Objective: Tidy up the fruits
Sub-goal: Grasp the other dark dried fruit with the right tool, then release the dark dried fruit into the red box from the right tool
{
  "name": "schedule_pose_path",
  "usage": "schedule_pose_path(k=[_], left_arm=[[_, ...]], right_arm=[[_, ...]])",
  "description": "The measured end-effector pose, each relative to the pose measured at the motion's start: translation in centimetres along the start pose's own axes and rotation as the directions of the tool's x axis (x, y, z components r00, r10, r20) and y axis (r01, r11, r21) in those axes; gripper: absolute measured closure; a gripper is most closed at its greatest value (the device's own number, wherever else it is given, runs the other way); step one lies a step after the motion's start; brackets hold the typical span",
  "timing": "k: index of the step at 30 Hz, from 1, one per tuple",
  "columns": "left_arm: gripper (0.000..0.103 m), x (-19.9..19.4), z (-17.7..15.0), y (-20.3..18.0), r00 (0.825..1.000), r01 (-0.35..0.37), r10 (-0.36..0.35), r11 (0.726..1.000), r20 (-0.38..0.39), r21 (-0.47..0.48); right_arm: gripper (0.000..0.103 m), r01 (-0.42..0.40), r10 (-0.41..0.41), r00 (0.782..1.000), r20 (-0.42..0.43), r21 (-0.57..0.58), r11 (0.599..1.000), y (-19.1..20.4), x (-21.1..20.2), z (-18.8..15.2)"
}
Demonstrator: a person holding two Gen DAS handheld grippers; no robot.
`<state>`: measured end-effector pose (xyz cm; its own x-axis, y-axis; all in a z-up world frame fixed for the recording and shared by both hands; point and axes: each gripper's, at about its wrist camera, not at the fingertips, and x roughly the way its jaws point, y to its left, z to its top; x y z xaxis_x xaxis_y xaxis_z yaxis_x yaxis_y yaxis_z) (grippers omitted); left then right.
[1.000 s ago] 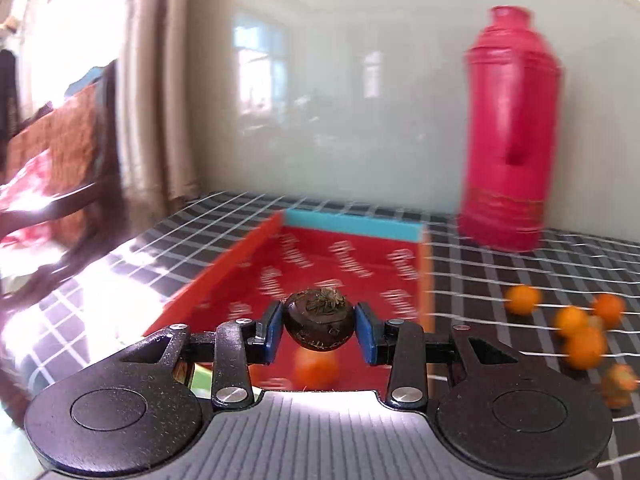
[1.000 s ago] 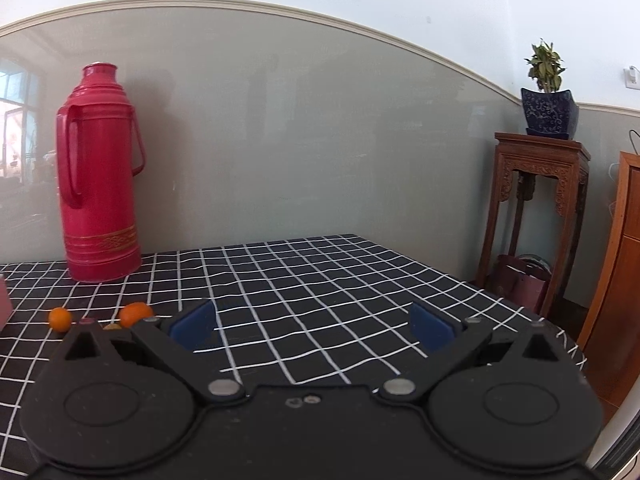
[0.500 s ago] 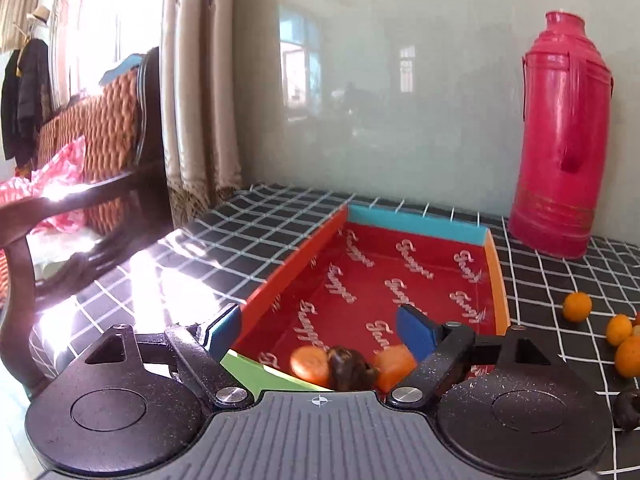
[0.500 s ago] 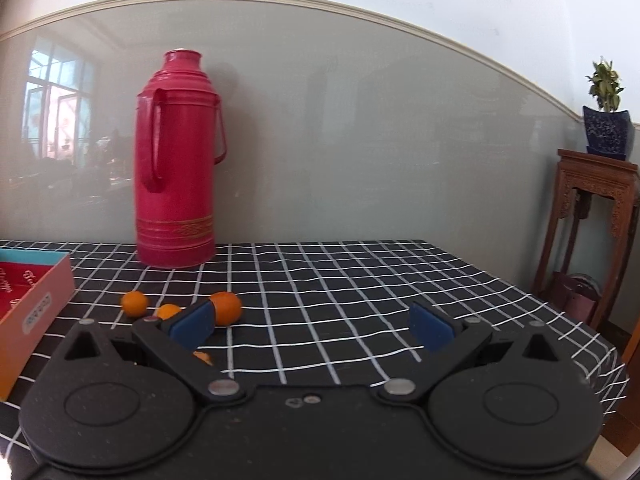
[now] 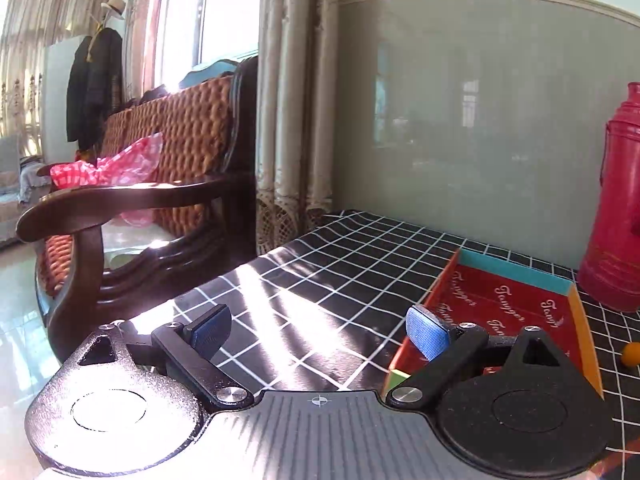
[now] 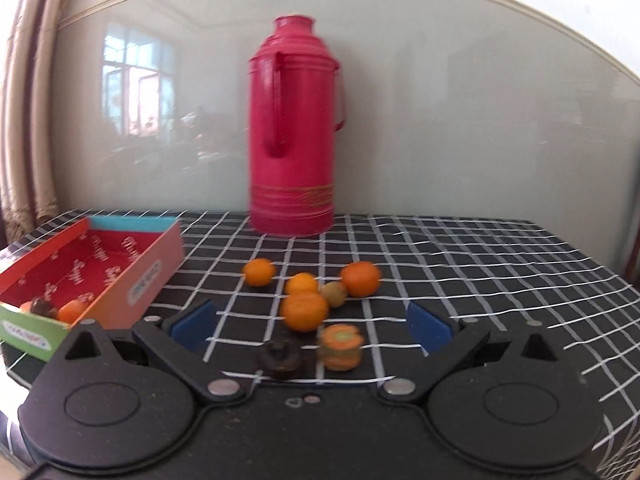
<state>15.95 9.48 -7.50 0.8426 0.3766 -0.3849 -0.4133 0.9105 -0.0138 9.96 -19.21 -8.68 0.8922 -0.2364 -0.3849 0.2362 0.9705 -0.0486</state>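
In the right wrist view several fruits lie on the checked tablecloth: oranges (image 6: pixel 304 310), a small yellowish fruit (image 6: pixel 335 293), a dark brown fruit (image 6: pixel 280 358) and a cut orange piece (image 6: pixel 341 346). My right gripper (image 6: pixel 310 322) is open and empty just in front of them. The red tray (image 6: pixel 120 276) at the left holds a dark fruit (image 6: pixel 42 307) and an orange (image 6: pixel 72 310). My left gripper (image 5: pixel 318 330) is open and empty, left of the tray (image 5: pixel 516 304).
A tall red thermos (image 6: pixel 294 128) stands at the back by the wall; it also shows in the left wrist view (image 5: pixel 618 216). A wooden armchair (image 5: pixel 152 200) and curtains (image 5: pixel 294 100) stand beyond the table's left edge. One orange (image 5: pixel 633 354) lies right of the tray.
My left gripper opened, dropped the dark fruit into the tray and swung away to the left. My right gripper swung left toward the loose fruits.
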Motion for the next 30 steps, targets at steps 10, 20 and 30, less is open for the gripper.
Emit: schedule_pose_path(k=[10,20,30], left_arm=[[0.004,0.3,0.1,6.2,0.989,-0.140,0.141,0.989,0.046,-0.040],[0.003,1.4,0.0,11.2,0.975,-0.218,0.220,0.972,0.023,-0.089],[0.003,1.7,-0.4,12.6,0.969,-0.245,0.247,0.964,0.008,-0.104]], right_arm=[[0.049,-0.014,0.022,0.988,-0.155,0.052,0.999,1.7,4.2,-1.0],[0.072,0.072,-0.057,0.980,-0.191,0.072,0.995,1.5,6.3,-1.7],[0.073,-0.084,0.085,0.996,-0.037,0.023,0.996,4.5,3.5,-0.2]])
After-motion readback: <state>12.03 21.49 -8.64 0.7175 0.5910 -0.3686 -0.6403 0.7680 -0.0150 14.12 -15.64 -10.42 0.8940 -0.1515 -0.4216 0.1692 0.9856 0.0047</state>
